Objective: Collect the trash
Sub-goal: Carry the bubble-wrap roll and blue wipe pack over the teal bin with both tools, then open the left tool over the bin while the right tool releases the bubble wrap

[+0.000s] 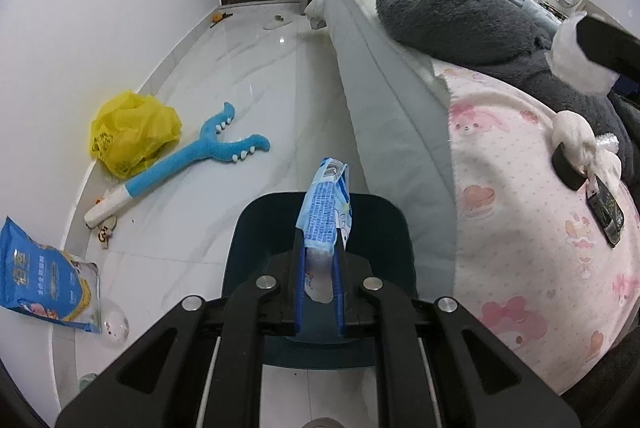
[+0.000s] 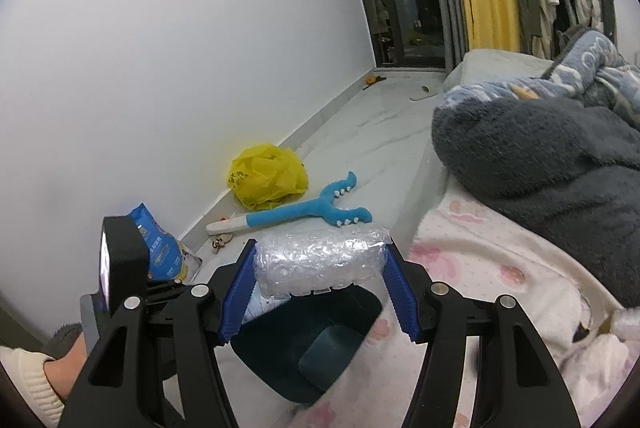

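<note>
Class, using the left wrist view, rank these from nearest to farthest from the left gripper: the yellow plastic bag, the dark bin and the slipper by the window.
1. Dark bin, directly beneath the left gripper.
2. Yellow plastic bag, left, against the wall.
3. Slipper, far end of the floor.

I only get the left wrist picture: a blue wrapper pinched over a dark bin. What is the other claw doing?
Observer: The right gripper is clamped on a wad of bubble wrap.
Operator: Is that near the bin too?
Observer: Yes. The bin sits open just below it in the right wrist view, and the part of its bottom that I can see looks bare.
Operator: Who is holding these things?
Observer: A hand in a cream sleeve shows at the lower left.
</note>
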### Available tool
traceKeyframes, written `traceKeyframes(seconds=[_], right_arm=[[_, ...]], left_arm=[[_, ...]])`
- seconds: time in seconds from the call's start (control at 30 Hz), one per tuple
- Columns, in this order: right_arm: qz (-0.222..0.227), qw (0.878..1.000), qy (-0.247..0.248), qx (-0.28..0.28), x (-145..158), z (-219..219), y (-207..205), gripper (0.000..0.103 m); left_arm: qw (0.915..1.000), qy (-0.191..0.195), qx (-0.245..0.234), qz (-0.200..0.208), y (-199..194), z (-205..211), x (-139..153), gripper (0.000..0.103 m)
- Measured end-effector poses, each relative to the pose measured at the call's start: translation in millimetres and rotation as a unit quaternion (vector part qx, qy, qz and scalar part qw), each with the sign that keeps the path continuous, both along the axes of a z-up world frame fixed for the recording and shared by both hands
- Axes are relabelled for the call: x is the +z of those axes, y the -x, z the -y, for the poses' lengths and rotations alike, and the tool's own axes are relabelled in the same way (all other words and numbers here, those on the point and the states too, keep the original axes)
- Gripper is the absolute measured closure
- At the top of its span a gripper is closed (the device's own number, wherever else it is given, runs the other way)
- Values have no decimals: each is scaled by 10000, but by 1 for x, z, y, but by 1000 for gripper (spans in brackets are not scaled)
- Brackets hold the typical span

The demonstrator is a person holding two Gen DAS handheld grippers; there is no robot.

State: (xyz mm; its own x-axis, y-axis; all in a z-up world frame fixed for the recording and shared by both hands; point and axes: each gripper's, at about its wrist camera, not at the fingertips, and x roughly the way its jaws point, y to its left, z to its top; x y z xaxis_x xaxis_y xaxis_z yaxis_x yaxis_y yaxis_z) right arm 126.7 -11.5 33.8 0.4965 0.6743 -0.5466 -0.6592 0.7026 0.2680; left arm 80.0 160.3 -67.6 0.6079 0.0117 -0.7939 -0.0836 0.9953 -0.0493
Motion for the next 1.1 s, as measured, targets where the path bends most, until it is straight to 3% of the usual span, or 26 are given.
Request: traceKeyframes(seconds=[0.33,0.7,0.9,1.1], right_arm=[[-180,9995,62,257,-9,-32,-4,42],[-627,9962,475,381,-44,-73,-12,41],[-788,9942,647,340,-59,-85,-17,42],[-1047,9913,765,244,-75,-92,-27,42]], left_arm=[[9971,403,261,-595,-6,-31,-36,90],[9895,847,415,-1093,-12,-53,-67,86],[9899,839,562,-997,-7,-68,-67,67],[9923,839,709,-570,5,-78,-44,46]])
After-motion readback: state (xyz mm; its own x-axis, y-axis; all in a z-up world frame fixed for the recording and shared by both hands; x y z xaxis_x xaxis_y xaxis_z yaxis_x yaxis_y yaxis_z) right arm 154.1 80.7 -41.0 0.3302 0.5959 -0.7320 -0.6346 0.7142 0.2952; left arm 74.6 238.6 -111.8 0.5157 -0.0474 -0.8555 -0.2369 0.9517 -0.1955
